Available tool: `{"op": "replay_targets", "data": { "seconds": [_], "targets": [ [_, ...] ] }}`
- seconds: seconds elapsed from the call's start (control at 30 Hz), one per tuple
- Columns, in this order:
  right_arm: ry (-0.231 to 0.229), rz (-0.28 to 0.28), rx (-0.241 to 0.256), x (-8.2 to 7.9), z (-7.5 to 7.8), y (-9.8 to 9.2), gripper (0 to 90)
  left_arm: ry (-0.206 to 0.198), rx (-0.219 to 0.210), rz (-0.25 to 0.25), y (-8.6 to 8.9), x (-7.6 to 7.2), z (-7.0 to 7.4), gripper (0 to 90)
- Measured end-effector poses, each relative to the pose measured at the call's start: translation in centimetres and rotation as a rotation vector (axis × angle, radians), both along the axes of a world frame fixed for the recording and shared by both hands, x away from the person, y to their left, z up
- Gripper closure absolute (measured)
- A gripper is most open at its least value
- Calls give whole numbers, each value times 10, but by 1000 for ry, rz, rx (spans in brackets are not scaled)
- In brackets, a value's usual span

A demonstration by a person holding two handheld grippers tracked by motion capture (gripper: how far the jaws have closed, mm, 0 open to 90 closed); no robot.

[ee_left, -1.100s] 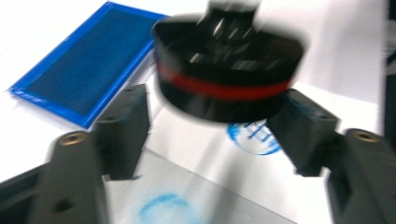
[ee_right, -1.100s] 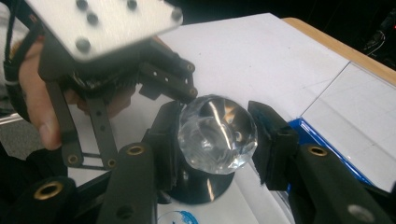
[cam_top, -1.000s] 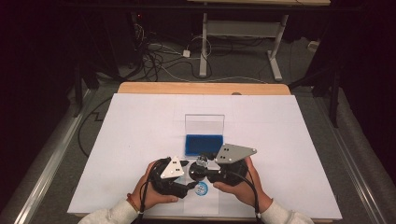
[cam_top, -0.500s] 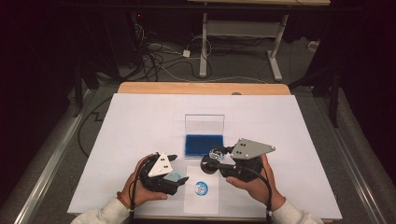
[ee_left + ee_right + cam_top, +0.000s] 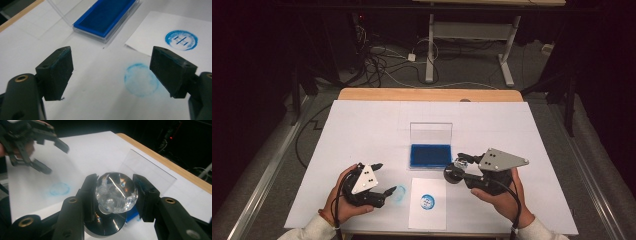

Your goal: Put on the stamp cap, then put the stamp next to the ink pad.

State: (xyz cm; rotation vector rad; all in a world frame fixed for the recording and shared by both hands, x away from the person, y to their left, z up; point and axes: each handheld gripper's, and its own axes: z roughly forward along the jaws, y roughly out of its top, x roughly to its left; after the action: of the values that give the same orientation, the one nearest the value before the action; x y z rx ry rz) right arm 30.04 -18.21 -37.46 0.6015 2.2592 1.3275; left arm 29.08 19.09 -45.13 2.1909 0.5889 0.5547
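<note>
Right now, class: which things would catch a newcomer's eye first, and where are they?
The blue ink pad in its open clear case sits mid-table. Beside it, the right claw grips a stamp by its clear knob. On the paper sheet near the front edge is a round blue print.

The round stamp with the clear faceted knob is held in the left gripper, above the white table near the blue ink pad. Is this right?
Not quite: the right gripper holds the round stamp with the clear faceted knob, as the right gripper view shows. The left gripper is open. The rest stands: it is above the white table near the blue ink pad.
</note>
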Motion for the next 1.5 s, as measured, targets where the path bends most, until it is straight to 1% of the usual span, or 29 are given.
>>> {"op": "replay_targets", "data": {
  "seconds": [0.07, 0.23, 0.33, 0.4, 0.5, 0.63, 0.7, 0.8, 0.87, 0.93, 1.03, 1.17, 1.23, 1.3, 1.4, 1.43, 1.5],
  "targets": [
    [3, -20, 1, 1, -1, -6, 572, 0, 11, 20, 7, -1, -2, 187],
    [6, -56, -2, 3, -1, -18, 572, 22, -7, 50, 22, -2, -8, 187],
    [6, -73, 2, 3, 1, -23, 572, 36, -2, 85, 28, -5, -12, 187],
    [5, -82, 2, 3, 2, -26, 572, 50, -13, 91, 32, -7, -14, 187],
    [4, -97, 2, 3, 2, -29, 572, 49, -8, 102, 35, -10, -15, 187],
    [2, -111, 1, 5, 3, -32, 572, 52, -5, 106, 35, -9, -16, 187],
    [10, -111, -1, 6, 2, -32, 572, 50, -6, 107, 35, -10, -16, 187],
    [9, -113, -5, 9, 2, -32, 572, 55, -3, 105, 35, -9, -16, 187],
    [3, -122, -13, 11, 2, -32, 572, 59, -1, 108, 34, -8, -17, 187],
    [8, -126, -19, 13, 1, -33, 572, 60, -1, 107, 34, -7, -17, 187],
    [14, -141, -14, 17, 2, -35, 572, 59, 7, 107, 33, -7, -18, 187],
    [16, -150, -8, 24, 6, -38, 572, 63, 11, 106, 32, -8, -19, 187],
    [13, -159, -21, 28, 8, -38, 572, 71, 8, 101, 31, -7, -18, 187],
    [9, -164, -29, 32, 10, -38, 572, 70, 6, 100, 31, -6, -18, 187],
    [19, -170, -34, 41, 14, -37, 572, 80, 6, 100, 30, -5, -19, 187],
    [28, -170, -42, 44, 15, -36, 572, 81, 8, 100, 30, -5, -20, 187],
    [21, -178, -73, 49, 17, -33, 572, 80, 13, 101, 30, -5, -20, 187]
  ]
}}
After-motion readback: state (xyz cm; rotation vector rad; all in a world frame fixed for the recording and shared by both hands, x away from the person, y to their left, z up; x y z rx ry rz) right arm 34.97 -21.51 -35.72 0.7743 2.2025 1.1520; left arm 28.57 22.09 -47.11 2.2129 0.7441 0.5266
